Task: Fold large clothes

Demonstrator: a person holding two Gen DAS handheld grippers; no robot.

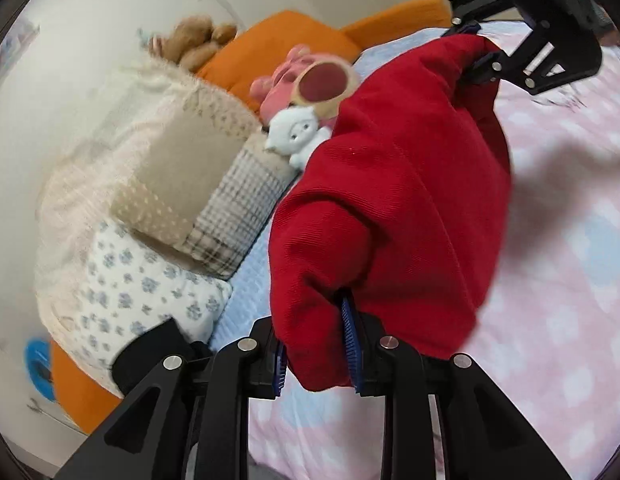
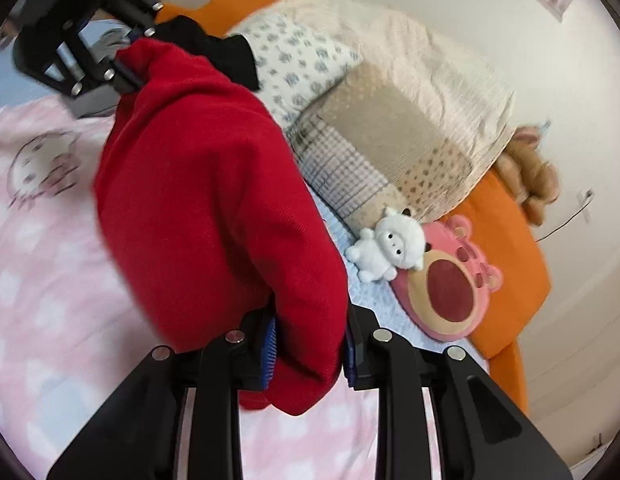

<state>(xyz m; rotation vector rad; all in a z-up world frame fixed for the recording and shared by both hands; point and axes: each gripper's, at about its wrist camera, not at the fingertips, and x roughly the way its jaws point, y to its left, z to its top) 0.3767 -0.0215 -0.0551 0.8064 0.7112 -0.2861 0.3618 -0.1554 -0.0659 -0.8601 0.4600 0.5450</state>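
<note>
Altogether two grippers and one garment are in play: the left gripper (image 1: 317, 354) and the right gripper (image 2: 308, 354) each have their blue-padded jaws drawn narrow and pressed onto a bunched edge of a single red garment (image 1: 393, 200). From the left wrist view the right gripper (image 1: 483, 50) shows at the far end of the cloth, clamped on the other bunch; from the right wrist view the left gripper (image 2: 124, 68) shows likewise. The red garment (image 2: 214, 208) is a thick, finely ribbed fabric, plain in colour, gathered into soft rounded folds, and it hangs as a sagging band strung from one gripper to the other above a pink bedspread (image 1: 557, 280) printed with white clouds. Its long axis runs from gripper to gripper, roughly along the side of the bed where the pillows sit. Beside it lie three stuffed toys, one white (image 2: 385, 248), one pink (image 2: 449, 284) and one brown (image 2: 529, 172), along with a stack of patterned pillows (image 2: 389, 140) and an orange headboard cushion (image 2: 509, 248). A black cloth (image 2: 214, 48) lies near the flowered pillow.
</note>
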